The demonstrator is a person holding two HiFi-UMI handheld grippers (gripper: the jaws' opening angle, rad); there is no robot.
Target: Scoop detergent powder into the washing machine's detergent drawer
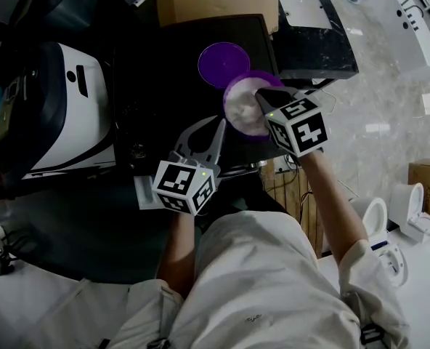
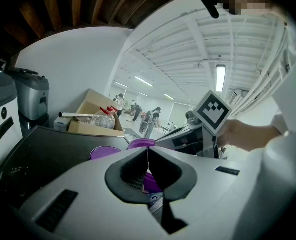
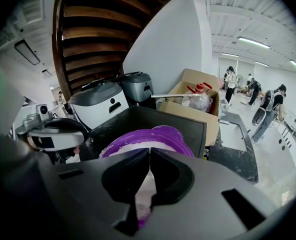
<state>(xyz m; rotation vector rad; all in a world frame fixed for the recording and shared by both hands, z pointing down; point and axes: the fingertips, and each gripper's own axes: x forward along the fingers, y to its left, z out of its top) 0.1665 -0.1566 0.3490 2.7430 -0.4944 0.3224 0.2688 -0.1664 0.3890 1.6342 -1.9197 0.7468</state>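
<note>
A purple tub (image 1: 238, 102) of white detergent powder (image 3: 130, 151) stands on the dark washing machine top (image 1: 164, 71), with its purple lid (image 1: 223, 63) lying just behind it. My right gripper (image 1: 261, 96) sits over the tub's right side and its tips are down at the powder. In the right gripper view its jaws (image 3: 149, 151) meet, and I see nothing between them. My left gripper (image 1: 204, 133) is at the machine's front edge and points toward the tub (image 2: 140, 144). Its jaws (image 2: 148, 151) are shut and empty. No scoop or drawer is clearly visible.
A white and dark appliance (image 1: 62, 107) stands left of the machine. A cardboard box (image 1: 215, 6) holding bottles is behind it, and a black stone counter (image 1: 317, 46) is at the back right. White toilets (image 1: 411, 209) stand on the floor to the right.
</note>
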